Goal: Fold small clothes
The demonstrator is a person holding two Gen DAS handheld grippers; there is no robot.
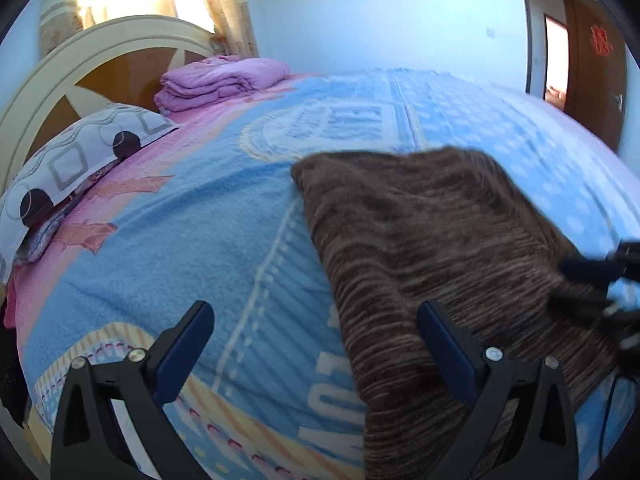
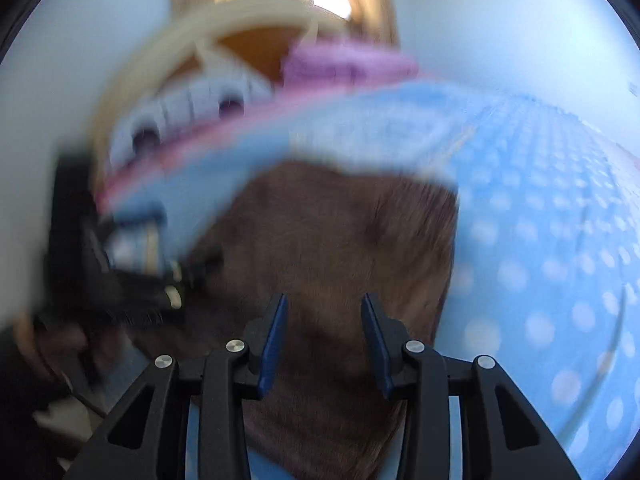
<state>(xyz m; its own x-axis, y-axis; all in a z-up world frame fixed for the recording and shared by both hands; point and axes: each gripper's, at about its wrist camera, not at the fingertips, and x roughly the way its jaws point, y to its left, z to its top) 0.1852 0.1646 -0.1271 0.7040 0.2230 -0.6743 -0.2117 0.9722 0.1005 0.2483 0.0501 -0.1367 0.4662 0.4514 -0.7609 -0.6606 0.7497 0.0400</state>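
A brown striped knitted garment (image 1: 432, 240) lies flat on the blue bedspread (image 1: 200, 232), right of centre in the left wrist view. My left gripper (image 1: 316, 312) is open wide above the garment's left edge, its right finger over the cloth, holding nothing. My right gripper (image 1: 592, 280) shows blurred at the garment's right edge. In the blurred right wrist view the right gripper (image 2: 324, 304) is partly open over the brown garment (image 2: 340, 232), nothing between its fingers. The left gripper (image 2: 104, 280) shows as a dark blur at the left.
A folded purple blanket (image 1: 224, 80) and a patterned pillow (image 1: 76, 168) lie by the curved headboard (image 1: 80, 64) at the far left. A brown door (image 1: 592, 64) stands at the far right. The bedspread (image 2: 540, 240) stretches right of the garment.
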